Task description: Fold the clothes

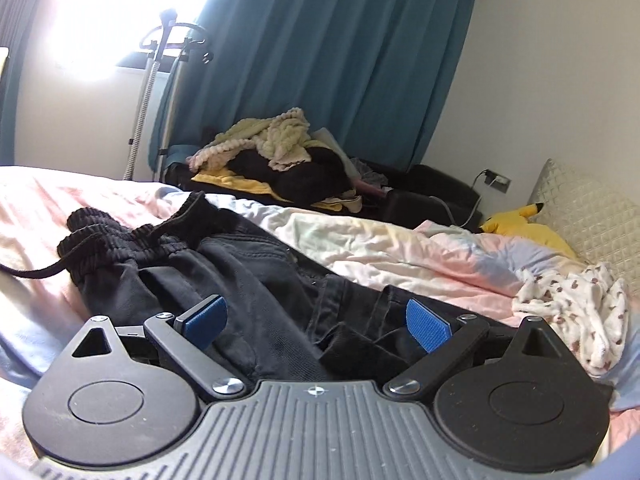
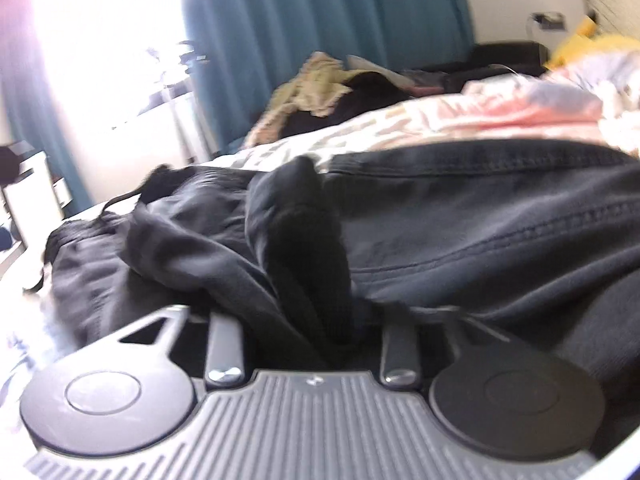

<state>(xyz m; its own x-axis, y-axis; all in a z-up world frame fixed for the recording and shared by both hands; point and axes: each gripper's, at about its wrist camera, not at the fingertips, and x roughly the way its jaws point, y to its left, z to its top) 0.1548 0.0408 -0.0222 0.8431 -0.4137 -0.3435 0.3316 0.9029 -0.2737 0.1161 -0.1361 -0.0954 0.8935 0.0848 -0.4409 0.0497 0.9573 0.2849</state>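
Note:
Black drawstring trousers [image 1: 224,264] lie crumpled on the pastel bedsheet [image 1: 400,248], waistband and cord toward the far left. My left gripper [image 1: 316,320] is open, its blue pads [image 1: 208,314] spread either side of a fold of the trousers without clamping it. In the blurred right wrist view the trousers [image 2: 480,232] fill the frame. My right gripper [image 2: 316,320] has its fingers buried under the black cloth, and a bunched fold runs between them. Its fingertips are hidden.
A white patterned garment [image 1: 580,312] lies on the bed at right. A yellow plush toy [image 1: 516,220] and a quilted headboard [image 1: 592,208] are beyond it. A heap of clothes [image 1: 288,160] sits on a black bench by the teal curtain [image 1: 340,60]. A garment steamer stand [image 1: 160,60] is by the window.

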